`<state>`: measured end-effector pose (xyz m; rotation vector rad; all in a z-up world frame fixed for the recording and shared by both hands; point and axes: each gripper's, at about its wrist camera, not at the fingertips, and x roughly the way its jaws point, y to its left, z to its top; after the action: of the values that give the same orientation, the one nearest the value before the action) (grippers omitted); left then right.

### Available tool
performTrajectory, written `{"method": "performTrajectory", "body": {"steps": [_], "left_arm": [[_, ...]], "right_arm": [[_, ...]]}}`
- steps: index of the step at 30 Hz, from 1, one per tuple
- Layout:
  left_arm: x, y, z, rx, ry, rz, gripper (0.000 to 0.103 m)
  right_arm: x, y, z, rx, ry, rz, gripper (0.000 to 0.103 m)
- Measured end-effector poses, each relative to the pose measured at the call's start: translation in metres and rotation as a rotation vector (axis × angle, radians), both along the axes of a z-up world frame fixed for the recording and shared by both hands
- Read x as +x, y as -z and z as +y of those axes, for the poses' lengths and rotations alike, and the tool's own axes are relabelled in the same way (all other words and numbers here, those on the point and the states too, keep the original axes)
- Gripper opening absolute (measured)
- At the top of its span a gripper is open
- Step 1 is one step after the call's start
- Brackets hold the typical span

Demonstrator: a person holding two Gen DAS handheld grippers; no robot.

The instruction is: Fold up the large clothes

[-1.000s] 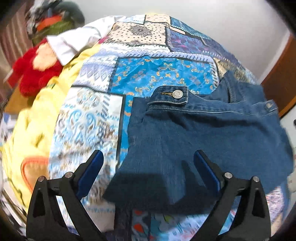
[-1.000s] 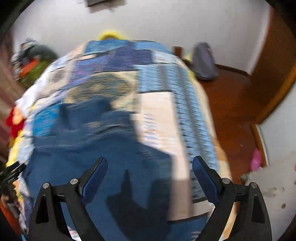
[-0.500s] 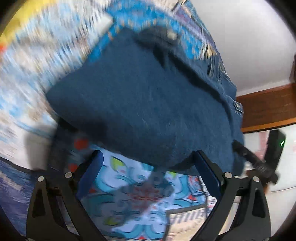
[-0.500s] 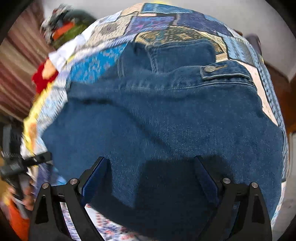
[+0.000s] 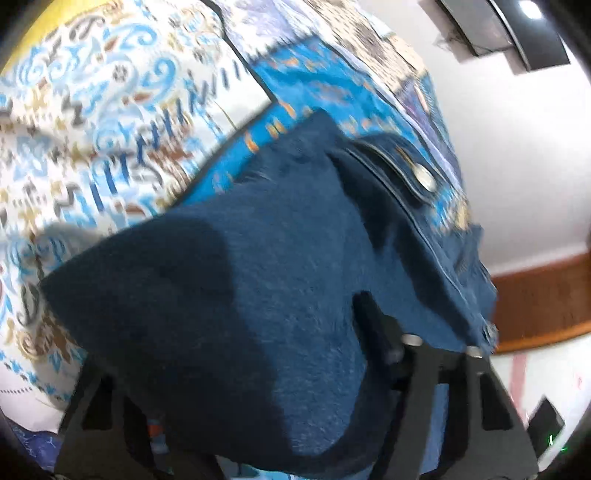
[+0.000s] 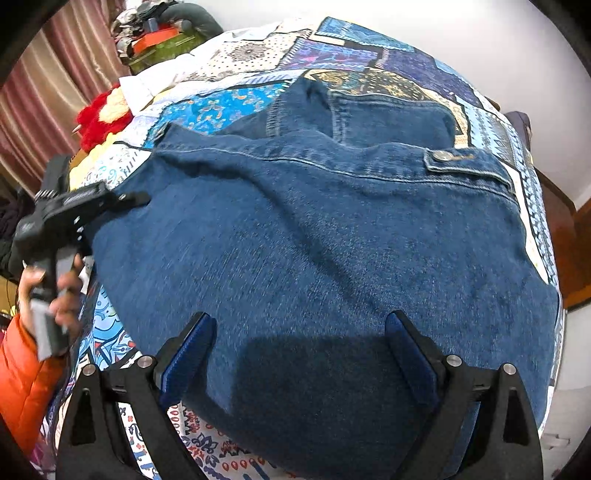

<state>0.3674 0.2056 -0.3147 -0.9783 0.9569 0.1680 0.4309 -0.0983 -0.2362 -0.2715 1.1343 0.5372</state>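
Dark blue denim jeans (image 6: 332,240) lie folded on a patchwork bedspread (image 6: 229,107), waistband button (image 6: 443,156) at the far right. My right gripper (image 6: 299,350) hovers open over the near edge of the denim, nothing pinched. My left gripper (image 5: 240,332) sits at the jeans' (image 5: 258,258) left edge with its jaws closing. A denim flap lies between them and hides one finger; the other finger (image 5: 369,325) rests on the cloth. Seen from the right wrist, the left gripper (image 6: 110,201) is held by a hand (image 6: 62,295) in an orange sleeve.
A red and cream plush (image 6: 103,114) and a white cloth (image 6: 147,85) lie at the bed's far left, with piled clutter (image 6: 159,33) behind. Pink curtains (image 6: 44,92) hang at left. A wooden floor and skirting (image 5: 543,299) lie past the bed's right side.
My left gripper dropped to the jeans' left edge, rolled, and its jaws narrowed around the denim flap. My right gripper swung from the bed's right side onto the near edge of the jeans.
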Motion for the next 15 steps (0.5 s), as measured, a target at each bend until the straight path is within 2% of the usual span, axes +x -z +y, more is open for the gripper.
{"method": "performTrajectory", "body": {"steps": [3,5,7,9,12,15], "left_arm": [[0.003,-0.010,-0.006,0.052,-0.010,-0.001,0.048],[0.003,-0.030,-0.015,0.158,0.020,-0.016,0.039],[-0.006,-0.060,-0.027,0.279,0.064,-0.083,0.035],[-0.013,-0.089,-0.030,0.348,0.092,-0.181,0.034],[-0.032,-0.135,-0.043,0.484,0.126,-0.280,0.032],[-0.050,-0.168,-0.050,0.554,0.134,-0.347,0.028]], "right_arm": [[0.000,-0.001,0.002,0.002,0.003,0.009,0.094],[0.001,-0.003,0.003,-0.005,0.010,0.022,0.094],[0.002,-0.007,0.007,-0.017,0.006,0.035,0.094],[0.002,-0.017,0.013,-0.002,-0.010,0.028,0.094],[0.002,-0.034,0.027,0.046,-0.037,0.008,0.094],[0.004,-0.042,0.049,0.088,-0.063,0.008,0.094]]}}
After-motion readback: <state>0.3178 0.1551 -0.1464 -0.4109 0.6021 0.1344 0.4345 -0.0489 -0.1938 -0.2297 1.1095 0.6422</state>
